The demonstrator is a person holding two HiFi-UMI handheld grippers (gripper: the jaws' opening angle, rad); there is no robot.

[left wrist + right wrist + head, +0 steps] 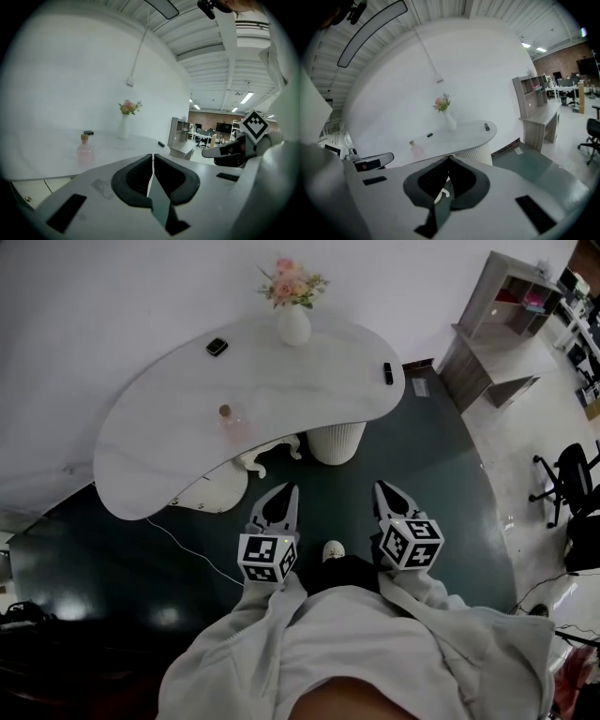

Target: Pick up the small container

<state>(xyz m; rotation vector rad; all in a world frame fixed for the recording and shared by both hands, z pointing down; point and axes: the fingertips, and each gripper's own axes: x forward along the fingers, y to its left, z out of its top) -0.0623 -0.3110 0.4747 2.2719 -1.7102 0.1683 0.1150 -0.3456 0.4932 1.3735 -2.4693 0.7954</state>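
Bottle (228,418) stands upright on tabletop (309,381) near its front edge, well ahead and left of both claws; left claw (286,491) nearer, right claw (382,488) farther, both clenched empty.

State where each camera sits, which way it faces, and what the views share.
Head view: on the person's head, steeply down at the white table; shows left gripper, right gripper, sleeves.
Left gripper view: on that gripper, along its shut jaws toward the table; right gripper at right.
Right gripper view: on that gripper, along its shut jaws toward the table; left gripper at left.
Shared: all three show the small pink bottle and flower vase.
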